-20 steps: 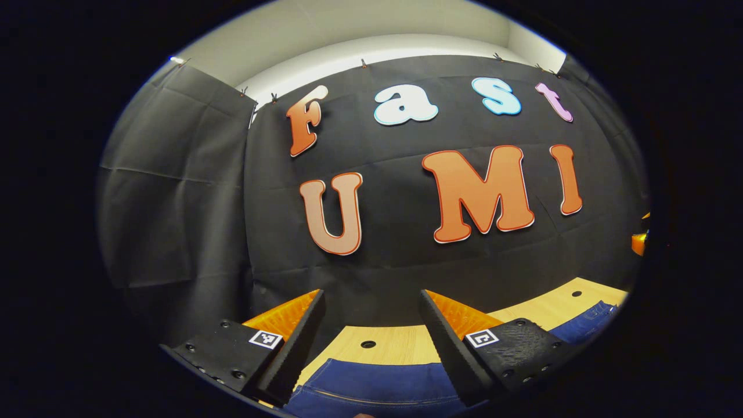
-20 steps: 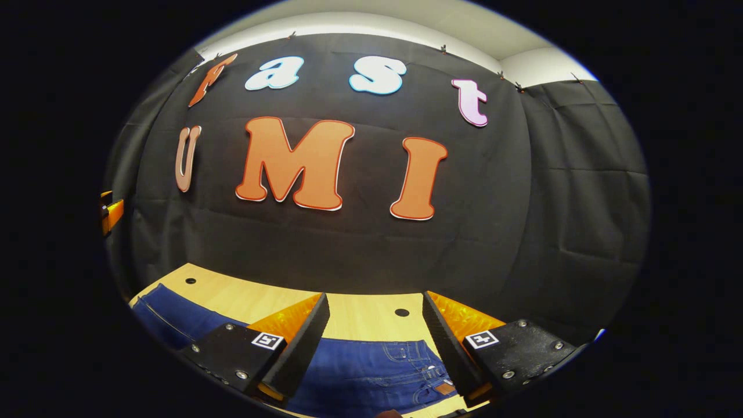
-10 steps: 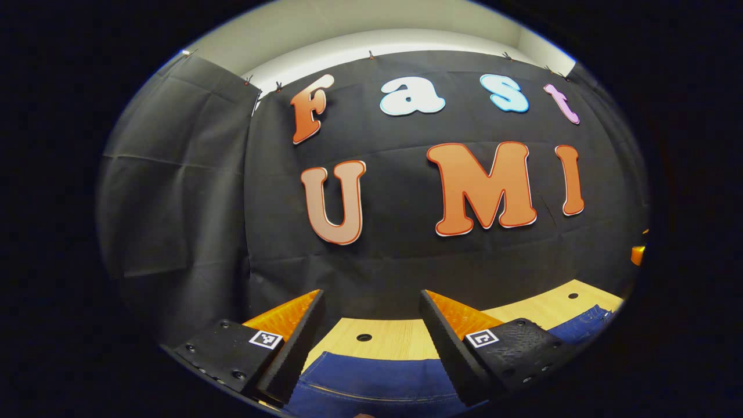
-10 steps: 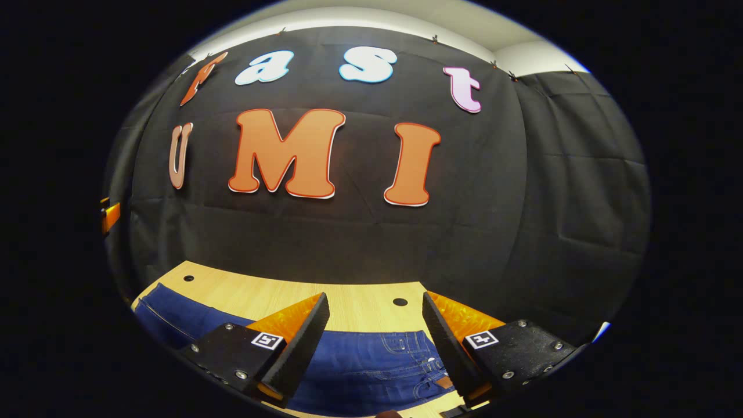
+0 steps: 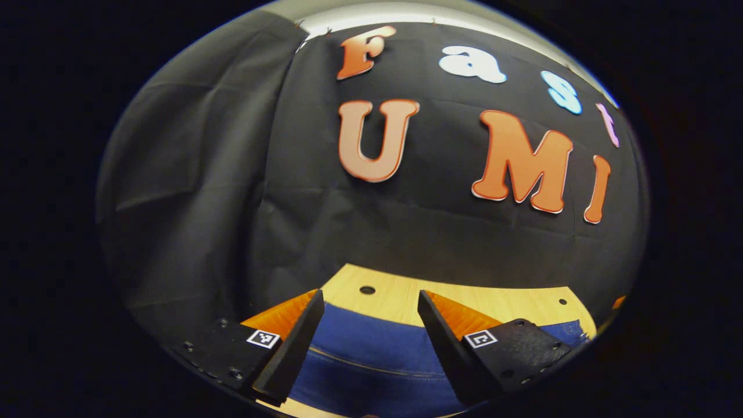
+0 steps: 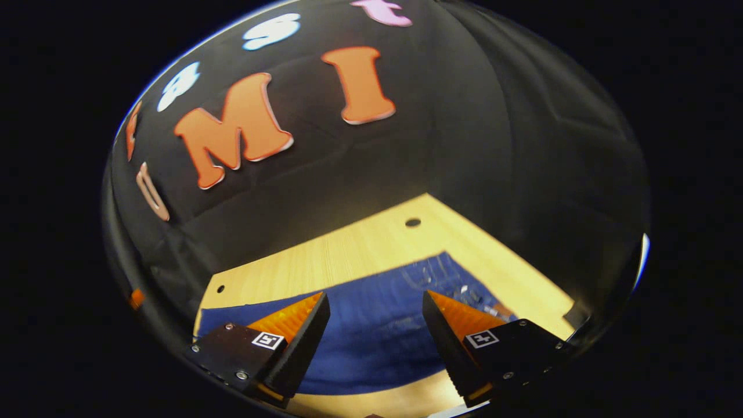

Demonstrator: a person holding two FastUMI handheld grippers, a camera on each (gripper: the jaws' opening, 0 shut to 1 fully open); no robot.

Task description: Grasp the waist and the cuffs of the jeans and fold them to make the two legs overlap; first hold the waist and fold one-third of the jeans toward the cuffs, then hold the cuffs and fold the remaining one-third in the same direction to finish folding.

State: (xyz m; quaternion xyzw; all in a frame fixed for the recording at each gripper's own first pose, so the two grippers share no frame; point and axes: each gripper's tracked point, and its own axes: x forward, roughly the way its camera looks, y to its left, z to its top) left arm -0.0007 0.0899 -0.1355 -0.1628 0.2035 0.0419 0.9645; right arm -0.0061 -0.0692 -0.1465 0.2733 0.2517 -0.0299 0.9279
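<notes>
— What's under you?
— Blue denim jeans [image 5: 371, 366] with stitched seams, lying flat on my pale wooden tabletop [image 6: 348, 249].
— And your tools?
— My left hand-held gripper [image 5: 368, 331] and right hand-held gripper [image 6: 374, 334] both gape wide above the cloth, gripping nothing.

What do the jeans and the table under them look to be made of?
Jeans: blue denim by the look, a matte woven cloth with paler stitched seams and what seem to be rivets near the pocket. Table: pale wood or a wood-look laminate; faint straight grain, smooth low sheen, small round holes. Which of the two, I cannot tell.
</notes>
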